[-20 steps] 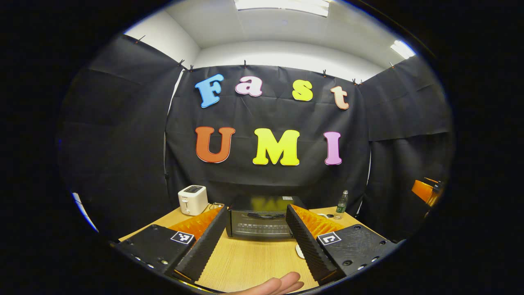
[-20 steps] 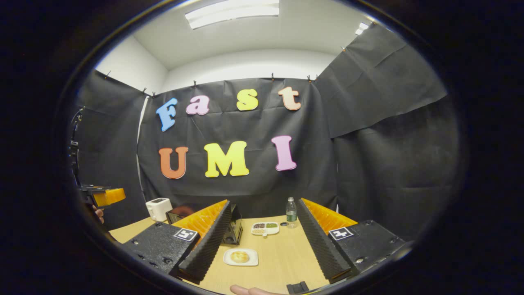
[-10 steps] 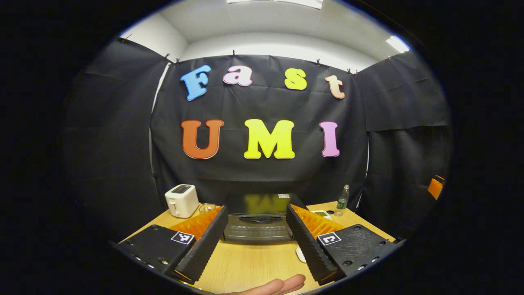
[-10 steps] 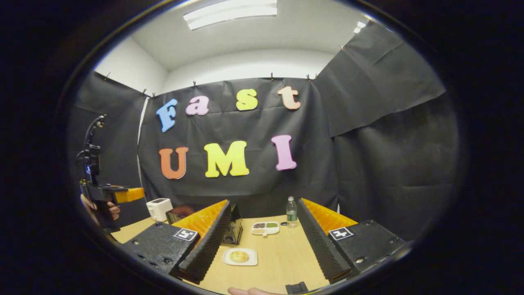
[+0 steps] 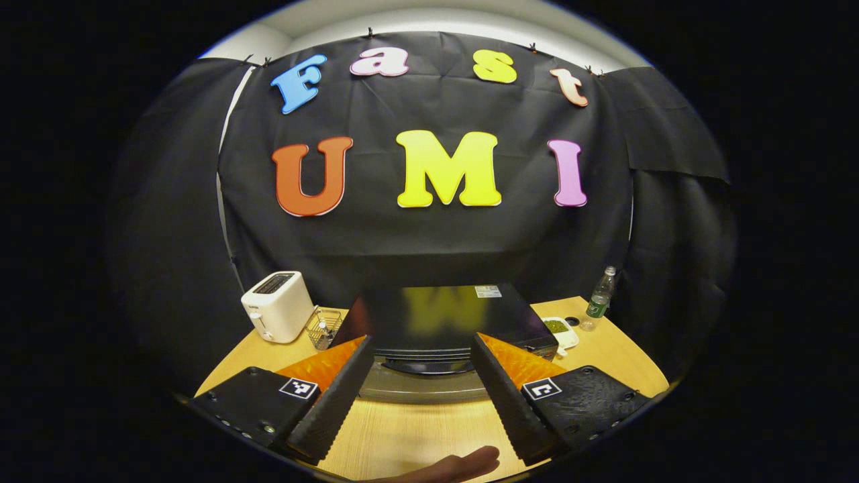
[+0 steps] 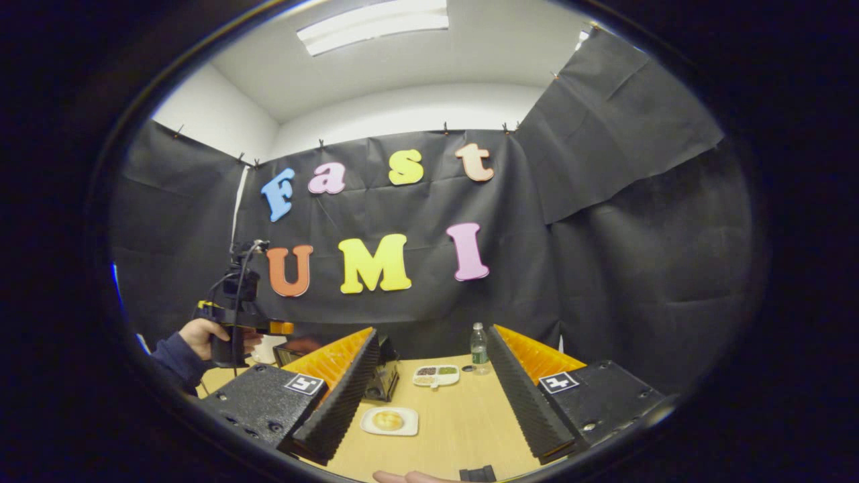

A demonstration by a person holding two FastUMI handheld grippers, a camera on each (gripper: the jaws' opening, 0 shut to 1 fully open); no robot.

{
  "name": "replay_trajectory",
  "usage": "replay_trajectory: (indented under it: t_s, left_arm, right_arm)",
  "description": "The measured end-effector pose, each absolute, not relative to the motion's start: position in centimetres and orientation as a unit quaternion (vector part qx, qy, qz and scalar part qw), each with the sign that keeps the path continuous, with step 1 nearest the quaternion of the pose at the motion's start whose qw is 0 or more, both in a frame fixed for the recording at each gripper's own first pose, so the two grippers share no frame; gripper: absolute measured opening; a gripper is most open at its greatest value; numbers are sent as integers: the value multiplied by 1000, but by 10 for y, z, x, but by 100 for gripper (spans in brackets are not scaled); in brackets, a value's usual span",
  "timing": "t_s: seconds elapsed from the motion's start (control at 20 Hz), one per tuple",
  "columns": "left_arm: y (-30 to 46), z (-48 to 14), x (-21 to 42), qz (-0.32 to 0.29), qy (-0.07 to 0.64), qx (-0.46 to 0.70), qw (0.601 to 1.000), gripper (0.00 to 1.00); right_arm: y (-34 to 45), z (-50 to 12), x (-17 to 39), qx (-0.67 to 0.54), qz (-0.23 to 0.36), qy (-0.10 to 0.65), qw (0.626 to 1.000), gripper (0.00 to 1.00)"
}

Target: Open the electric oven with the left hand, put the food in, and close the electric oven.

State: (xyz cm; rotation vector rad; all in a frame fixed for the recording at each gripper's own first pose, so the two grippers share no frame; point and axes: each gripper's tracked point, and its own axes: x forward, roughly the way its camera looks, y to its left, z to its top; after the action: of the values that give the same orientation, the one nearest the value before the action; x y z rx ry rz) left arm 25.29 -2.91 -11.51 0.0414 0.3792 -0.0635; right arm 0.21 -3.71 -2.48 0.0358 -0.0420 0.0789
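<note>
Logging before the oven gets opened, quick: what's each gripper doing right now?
Left gripper: open, holding nothing, in front of the oven.
Right gripper: open, holding nothing, above the table.

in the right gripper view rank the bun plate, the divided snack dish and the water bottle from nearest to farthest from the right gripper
1. Bun plate, low on the table, just ahead of the right gripper.
2. Divided snack dish, farther back, near centre.
3. Water bottle, at the back by the cloth wall, slightly right of the dish.

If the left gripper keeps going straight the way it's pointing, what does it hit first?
Most likely the black electric oven: the left gripper points at its closed front with jaws open, the curved door handle between them. Depth is unclear, so the remaining gap is uncertain.
</note>
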Motion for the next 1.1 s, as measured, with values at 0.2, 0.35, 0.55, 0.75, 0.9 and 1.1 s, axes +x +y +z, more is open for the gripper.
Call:
replay_trajectory:
  t_s: [0.2, 0.35, 0.55, 0.75, 0.9, 1.1]
  left_arm:
    - [-44, -152, 290, -56, 200, -9, 978, 94]
    - [-51, -176, 312, -57, 202, -33, 977, 94]
    - [-58, -192, 323, -53, 201, -30, 978, 96]
    - [-57, -201, 322, -44, 188, 36, 980, 98]
    - [-59, -206, 313, -41, 199, 4, 979, 98]
    - [-59, -205, 303, -35, 185, -2, 982, 98]
  right_arm:
    - [-60, -42, 6, 14, 20, -4, 1000, 99]
    - [-72, -51, 7, 10, 20, 3, 1000, 99]
    - [-99, -63, 17, 13, -3, 8, 1000, 99]
    - [-107, -87, 24, 22, 1, 39, 999, 100]
    - [-117, -90, 26, 13, -9, 39, 999, 99]
    - [-118, -91, 22, 12, -12, 42, 999, 100]
